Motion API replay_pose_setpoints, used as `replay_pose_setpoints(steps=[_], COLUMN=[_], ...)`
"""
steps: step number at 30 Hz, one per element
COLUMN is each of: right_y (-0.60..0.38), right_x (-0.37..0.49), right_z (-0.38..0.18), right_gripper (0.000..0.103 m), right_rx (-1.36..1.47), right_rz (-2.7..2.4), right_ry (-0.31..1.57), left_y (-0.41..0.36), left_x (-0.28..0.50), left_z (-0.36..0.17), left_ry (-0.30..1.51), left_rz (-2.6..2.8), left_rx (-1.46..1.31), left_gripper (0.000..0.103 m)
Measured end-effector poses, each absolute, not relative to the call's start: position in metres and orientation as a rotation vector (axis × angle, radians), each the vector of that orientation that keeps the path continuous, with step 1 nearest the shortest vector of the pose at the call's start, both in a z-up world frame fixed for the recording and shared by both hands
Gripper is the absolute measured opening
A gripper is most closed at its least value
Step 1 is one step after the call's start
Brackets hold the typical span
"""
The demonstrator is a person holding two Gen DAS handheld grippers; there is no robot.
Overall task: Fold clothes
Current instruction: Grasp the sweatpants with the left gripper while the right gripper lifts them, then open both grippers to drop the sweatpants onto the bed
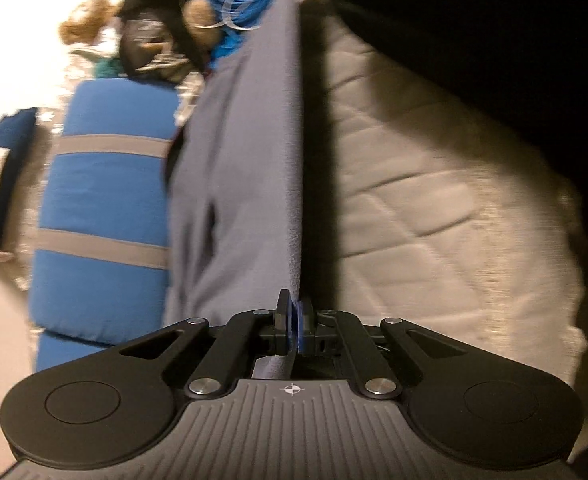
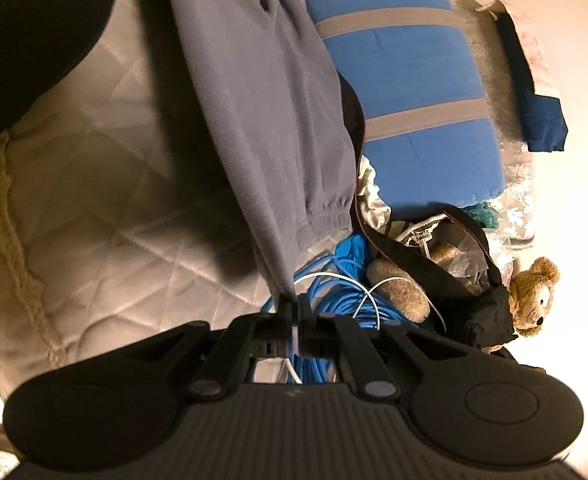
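Grey sweatpants [image 1: 238, 168] pinched at both ends: your left gripper [image 1: 294, 322] and right gripper [image 2: 294, 312] clamp fabric, stretched above quilted mattress [image 1: 413, 200]. Folding barely begun.

Count of items in view:
- One grey garment [image 2: 278, 120].
- One quilted mattress [image 2: 106, 184].
- One blue cushion [image 2: 405, 92], far side, crossed by two grey bands.
- One coil of blue cable [image 2: 333, 292].
- One teddy bear [image 2: 533, 296], right.
- One dark blue cloth [image 2: 541, 120], far right.
- Two grippers: left gripper [image 1: 294, 316], right gripper [image 2: 294, 312].
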State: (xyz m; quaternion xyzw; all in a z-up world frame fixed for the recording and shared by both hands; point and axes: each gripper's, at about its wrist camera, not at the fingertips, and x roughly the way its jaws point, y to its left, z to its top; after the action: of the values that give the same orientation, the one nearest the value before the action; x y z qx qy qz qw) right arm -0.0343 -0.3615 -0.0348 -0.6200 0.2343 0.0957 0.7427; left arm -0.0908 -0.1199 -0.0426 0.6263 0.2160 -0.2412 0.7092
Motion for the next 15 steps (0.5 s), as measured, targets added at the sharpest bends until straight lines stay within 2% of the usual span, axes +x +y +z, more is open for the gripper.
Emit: replay_pose_setpoints(steps=[3,11,12,14,15], right_y=[-0.363,-0.362,-0.360,-0.356,-0.355], right_x=[-0.037,-0.044,-0.045,-0.046,-0.047], right_z=[-0.043,-0.069,-0.070,-0.070,-0.069], right_gripper=[0.001,0.002,0.018,0.035,0.051], right_rx=[-1.381,-1.391,-1.411,-1.441,-1.453], right_rz=[0.215,0.268,0.267,0.259,0.252], right_ry=[0.524,0.623,0.624,0.626,0.625], left_y=[-0.120,-0.119,-0.119,-0.118,-0.118], left_x=[-0.094,-0.096,-0.095,-0.094,-0.093], left_z=[-0.042,-0.043,-0.043,-0.045,-0.048], left_ry=[0.506,0.539,0.537,0.524,0.515], left_rz=[-0.571,-0.627,-0.631,-0.623,-0.610], left_rx=[1.364,1.344,1.345,1.353,1.378], left_gripper=[0.002,0.002,0.003,0.005,0.005])
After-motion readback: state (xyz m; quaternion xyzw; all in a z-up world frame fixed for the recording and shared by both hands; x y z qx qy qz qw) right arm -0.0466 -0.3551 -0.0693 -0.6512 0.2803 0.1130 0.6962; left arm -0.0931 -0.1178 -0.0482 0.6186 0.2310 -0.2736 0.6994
